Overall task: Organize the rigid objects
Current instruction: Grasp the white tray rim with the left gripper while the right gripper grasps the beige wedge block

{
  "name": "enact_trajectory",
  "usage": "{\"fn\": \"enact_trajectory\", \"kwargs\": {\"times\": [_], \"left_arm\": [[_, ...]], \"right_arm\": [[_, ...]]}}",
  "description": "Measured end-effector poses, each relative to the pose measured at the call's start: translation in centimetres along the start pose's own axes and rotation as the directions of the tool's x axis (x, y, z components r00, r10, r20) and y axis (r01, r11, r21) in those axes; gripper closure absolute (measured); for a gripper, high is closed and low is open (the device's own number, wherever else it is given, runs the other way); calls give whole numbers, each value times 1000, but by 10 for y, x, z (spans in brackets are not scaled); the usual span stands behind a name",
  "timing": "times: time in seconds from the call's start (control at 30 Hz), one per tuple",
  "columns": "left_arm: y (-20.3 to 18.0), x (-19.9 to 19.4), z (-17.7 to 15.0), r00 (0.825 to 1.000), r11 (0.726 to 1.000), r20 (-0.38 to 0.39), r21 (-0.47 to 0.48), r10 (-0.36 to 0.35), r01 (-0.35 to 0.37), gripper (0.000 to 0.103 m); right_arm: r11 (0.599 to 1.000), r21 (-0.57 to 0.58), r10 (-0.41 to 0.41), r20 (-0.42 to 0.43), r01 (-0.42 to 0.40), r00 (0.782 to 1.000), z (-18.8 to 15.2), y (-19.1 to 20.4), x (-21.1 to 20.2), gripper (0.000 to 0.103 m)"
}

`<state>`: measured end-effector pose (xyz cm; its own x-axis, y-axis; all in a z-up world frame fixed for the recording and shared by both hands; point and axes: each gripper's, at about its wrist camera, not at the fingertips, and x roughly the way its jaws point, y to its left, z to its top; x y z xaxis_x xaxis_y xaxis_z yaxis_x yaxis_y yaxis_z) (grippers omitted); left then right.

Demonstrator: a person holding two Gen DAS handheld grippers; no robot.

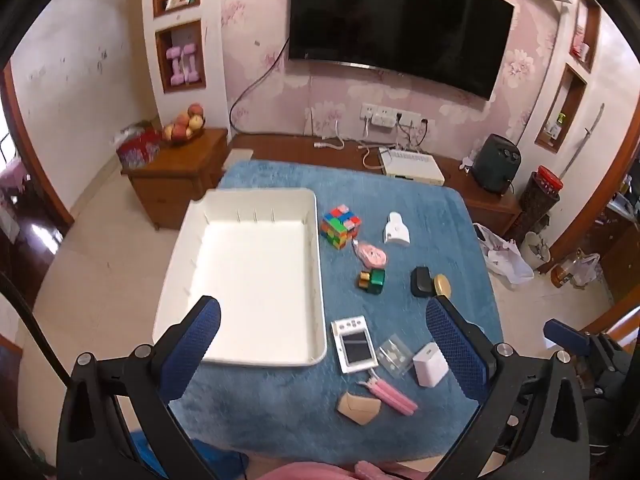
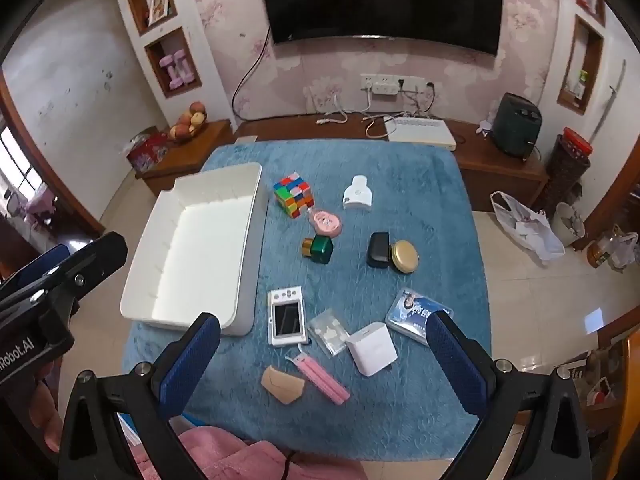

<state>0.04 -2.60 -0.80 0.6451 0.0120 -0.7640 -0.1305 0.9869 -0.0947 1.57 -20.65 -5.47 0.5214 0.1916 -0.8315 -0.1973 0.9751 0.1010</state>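
Observation:
A white tray (image 1: pixel 316 280) (image 2: pixel 248 264) lies empty on the blue cloth (image 1: pixel 400 192). Right of it lie a colour cube (image 1: pixel 340 226) (image 2: pixel 293 195), a white clip (image 1: pixel 397 229) (image 2: pixel 357 193), a pink case (image 1: pixel 373 257) (image 2: pixel 327 222), a green bottle (image 1: pixel 372 280) (image 2: pixel 319 249), a black box with a gold lid (image 1: pixel 430 282) (image 2: pixel 390 255), a white camera (image 1: pixel 355 343) (image 2: pixel 287 316), a white cube (image 1: pixel 430 364) (image 2: pixel 372 348), a pink clip (image 1: pixel 390 395) (image 2: pixel 320 378), a tan piece (image 1: pixel 358 408) (image 2: pixel 282 385) and a card case (image 2: pixel 416 314). My left gripper (image 1: pixel 322 344) and right gripper (image 2: pixel 322 364) are open and empty above the near edge.
A wooden TV bench (image 1: pixel 460 184) with a white box (image 1: pixel 412 166) and a black heater (image 1: pixel 496 164) runs behind the table. A side cabinet with fruit (image 1: pixel 176 168) stands at the left. Plastic bags (image 2: pixel 524 226) lie on the floor at the right.

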Motion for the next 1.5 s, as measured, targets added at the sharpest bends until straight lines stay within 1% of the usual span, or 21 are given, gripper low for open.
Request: {"fn": "enact_trajectory", "kwargs": {"times": [0.2, 0.27, 0.33, 0.47, 0.67, 0.73, 0.83, 0.97, 1.0, 1.1, 1.17, 1.2, 1.27, 1.37, 1.43, 1.5], "left_arm": [[-1, 8, -17, 997, 999, -66, -28, 34, -36, 1], [1, 9, -23, 994, 997, -86, -35, 67, -71, 1], [7, 9, -26, 990, 994, -104, -54, 92, -98, 2], [24, 13, -31, 985, 987, -140, -109, 103, -119, 3], [49, 31, -28, 977, 982, -197, -153, 78, -110, 8], [60, 38, -22, 976, 983, -209, -154, 66, -100, 8], [76, 51, -12, 970, 987, -239, -135, 54, -88, 12], [103, 68, -1, 961, 991, -275, -124, 22, -58, 17], [110, 72, 0, 958, 991, -286, -125, 17, -55, 18], [131, 89, 6, 949, 992, -314, -116, 10, -49, 24], [145, 102, 10, 944, 994, -329, -95, 19, -54, 30], [151, 108, 11, 942, 994, -336, -89, 24, -57, 33], [165, 124, 14, 932, 994, -363, -92, 14, -51, 45], [186, 144, 15, 914, 990, -405, -138, -35, -23, 55], [197, 156, 14, 902, 986, -430, -162, -50, -23, 60], [205, 168, 13, 892, 986, -448, -163, -54, -22, 64]], "right_arm": [[999, -28, 32, -50, -33, 998, -8, -2, 11, 0], [998, -37, 51, -73, -53, 996, -10, -1, 17, 0], [997, -39, 67, -92, -71, 993, -12, 0, 21, 0], [994, -28, 97, -143, -102, 985, -15, 3, 32, 0], [992, 62, 120, -184, -111, 975, -11, -1, 45, 0], [985, 127, 141, -201, -116, 969, -9, -4, 53, 0], [964, 243, 162, -224, -106, 961, -8, -8, 66, 0], [907, 412, 209, -246, -93, 946, -10, -5, 84, 1], [894, 438, 216, -251, -88, 944, -11, -3, 88, 2], [849, 527, 215, -278, -38, 936, -18, 3, 102, 2], [819, 574, 221, -293, -14, 930, -23, 4, 110, 2], [796, 605, 229, -300, -1, 926, -27, 5, 114, 2], [756, 654, 235, -312, 29, 920, -36, 5, 121, 2], [688, 722, 246, -323, 70, 914, -48, 3, 131, 2], [626, 774, 260, -323, 96, 910, -60, 1, 136, 2], [574, 810, 268, -320, 116, 909, -68, -1, 139, 3]]}}
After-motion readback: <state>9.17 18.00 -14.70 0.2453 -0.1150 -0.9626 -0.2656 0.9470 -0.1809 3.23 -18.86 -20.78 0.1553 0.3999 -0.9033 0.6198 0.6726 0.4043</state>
